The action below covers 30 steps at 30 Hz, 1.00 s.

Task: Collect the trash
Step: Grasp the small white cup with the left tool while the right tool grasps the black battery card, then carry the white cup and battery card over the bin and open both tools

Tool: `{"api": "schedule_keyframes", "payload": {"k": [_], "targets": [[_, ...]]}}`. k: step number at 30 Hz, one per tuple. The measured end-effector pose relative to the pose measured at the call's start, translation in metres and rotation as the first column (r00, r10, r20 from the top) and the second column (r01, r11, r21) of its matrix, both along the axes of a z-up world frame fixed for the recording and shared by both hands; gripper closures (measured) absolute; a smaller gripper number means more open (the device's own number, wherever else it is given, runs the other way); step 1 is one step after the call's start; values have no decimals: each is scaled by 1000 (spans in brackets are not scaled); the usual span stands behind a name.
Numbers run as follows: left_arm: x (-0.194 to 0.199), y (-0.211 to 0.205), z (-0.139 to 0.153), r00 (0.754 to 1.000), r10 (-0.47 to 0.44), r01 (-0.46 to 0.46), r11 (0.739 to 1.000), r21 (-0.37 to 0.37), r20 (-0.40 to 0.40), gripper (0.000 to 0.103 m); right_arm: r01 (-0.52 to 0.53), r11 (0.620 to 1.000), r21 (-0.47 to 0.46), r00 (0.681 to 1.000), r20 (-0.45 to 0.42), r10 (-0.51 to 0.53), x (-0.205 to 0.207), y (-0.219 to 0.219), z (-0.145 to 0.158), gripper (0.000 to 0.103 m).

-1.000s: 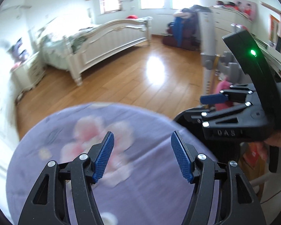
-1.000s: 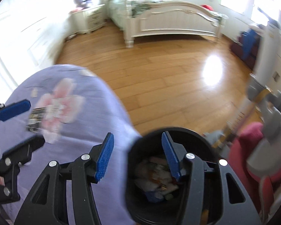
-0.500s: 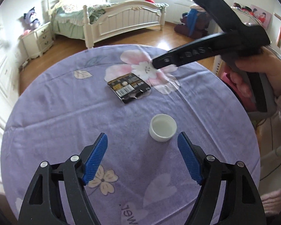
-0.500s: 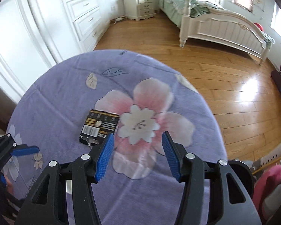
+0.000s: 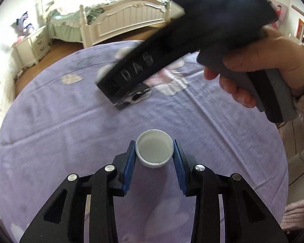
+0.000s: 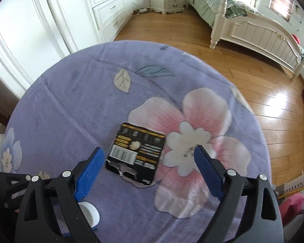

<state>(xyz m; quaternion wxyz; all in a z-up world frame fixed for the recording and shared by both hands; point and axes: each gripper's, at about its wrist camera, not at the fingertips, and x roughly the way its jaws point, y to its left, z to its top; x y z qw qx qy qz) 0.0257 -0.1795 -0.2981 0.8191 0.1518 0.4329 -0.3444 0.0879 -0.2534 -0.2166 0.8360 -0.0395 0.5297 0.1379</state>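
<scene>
Round counter w/ purple floral cloth, left gripper just narrowed onto white cap near front edge, right gripper just widened, empty, over black card pkg mid-counter.

White raised letters reading "DAS" stand on the black side of the right gripper, ahead of the left gripper and above the cloth. Between the right gripper's blue pads lies a black card with a barcode and yellow bands of print, too small and blurred to read. Nothing else is legible.
</scene>
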Motion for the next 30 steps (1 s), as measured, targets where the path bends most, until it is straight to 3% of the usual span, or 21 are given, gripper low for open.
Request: {"api": "schedule_keyframes", "payload": {"k": [3,4,5,6,18,24,30], "targets": [[-6,19,8,999,35,-35,999,-4,-4,67,-21,999,-50,999,-40,19,0,15,-18,13],[-8,25,10,999,48,-48,999,-7,-4,67,-26,998,-59,1000,1,26,-6,19,-19,13],[-10,33,14,998,62,-62,998,-11,-4,67,-24,998,-50,1000,12,24,-8,19,-18,22],[-11,38,16,997,73,-73,997,-15,-5,67,-24,999,-42,999,22,25,-10,19,-16,40],[-5,55,36,994,109,-108,994,-37,29,67,29,1000,7,999,40,-30,-36,0,4,40],[8,-2,52,998,19,-14,997,-73,61,67,184,983,11,974,130,-183,-76,-66,42,40],[10,-113,67,983,-173,181,970,-162,59,66,436,897,-75,889,190,-416,-134,-176,60,40]]}}
